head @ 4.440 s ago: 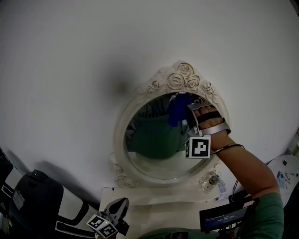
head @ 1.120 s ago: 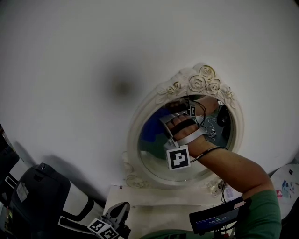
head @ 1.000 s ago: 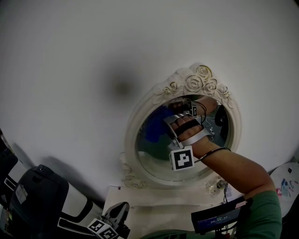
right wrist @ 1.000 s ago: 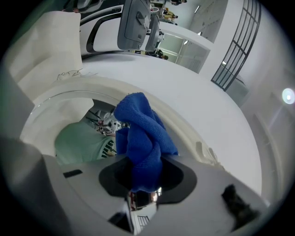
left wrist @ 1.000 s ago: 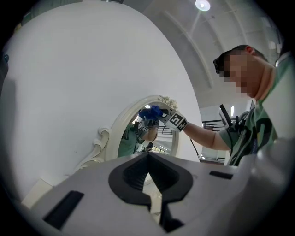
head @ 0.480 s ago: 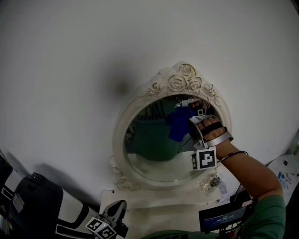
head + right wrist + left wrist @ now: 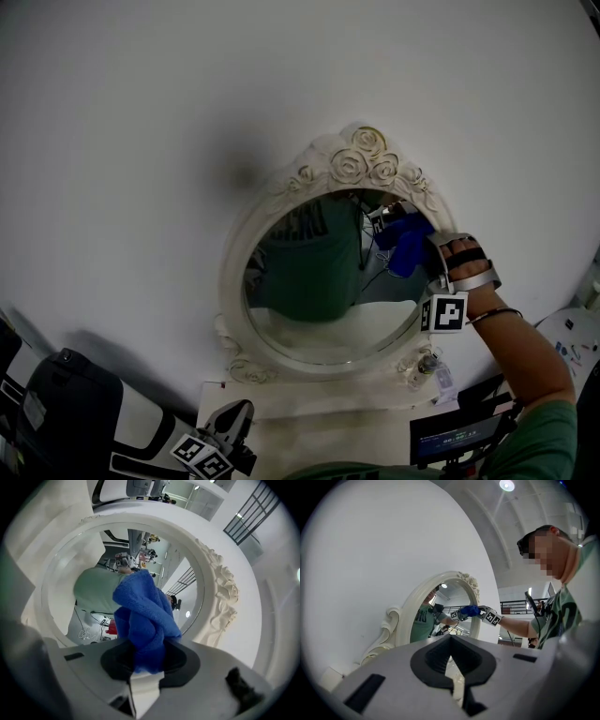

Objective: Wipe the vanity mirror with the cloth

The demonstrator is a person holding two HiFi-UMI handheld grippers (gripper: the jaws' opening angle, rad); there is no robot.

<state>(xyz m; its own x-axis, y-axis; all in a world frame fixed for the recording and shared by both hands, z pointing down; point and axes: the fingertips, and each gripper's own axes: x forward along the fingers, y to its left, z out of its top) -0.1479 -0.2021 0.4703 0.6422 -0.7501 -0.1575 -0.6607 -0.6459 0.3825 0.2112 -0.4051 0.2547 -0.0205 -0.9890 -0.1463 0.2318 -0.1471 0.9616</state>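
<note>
The oval vanity mirror has a white carved frame (image 7: pixel 356 164) with roses on top and hangs on the wall. My right gripper (image 7: pixel 412 251) is shut on a bunched blue cloth (image 7: pixel 405 246), which presses against the upper right of the glass (image 7: pixel 309 309), close to the frame's inner edge. In the right gripper view the cloth (image 7: pixel 143 616) bulges out of the right gripper (image 7: pixel 147 660) against the glass, with the carved frame (image 7: pixel 220 597) to the right. My left gripper (image 7: pixel 234 417) hangs low below the mirror, shut and holding nothing; its own view shows the left gripper (image 7: pixel 452 667) pointing toward the frame (image 7: pixel 408 613).
A white ledge (image 7: pixel 309 412) runs under the mirror. A black and white bag (image 7: pixel 75 412) sits at the lower left. A small dark device with a lit screen (image 7: pixel 455 436) is at the lower right, beside a round white object (image 7: pixel 577 342). Plain white wall (image 7: pixel 187 94) surrounds the mirror.
My right gripper has carried the blue cloth across the glass, from the upper left a second ago to the upper right edge now. The left gripper has stayed low.
</note>
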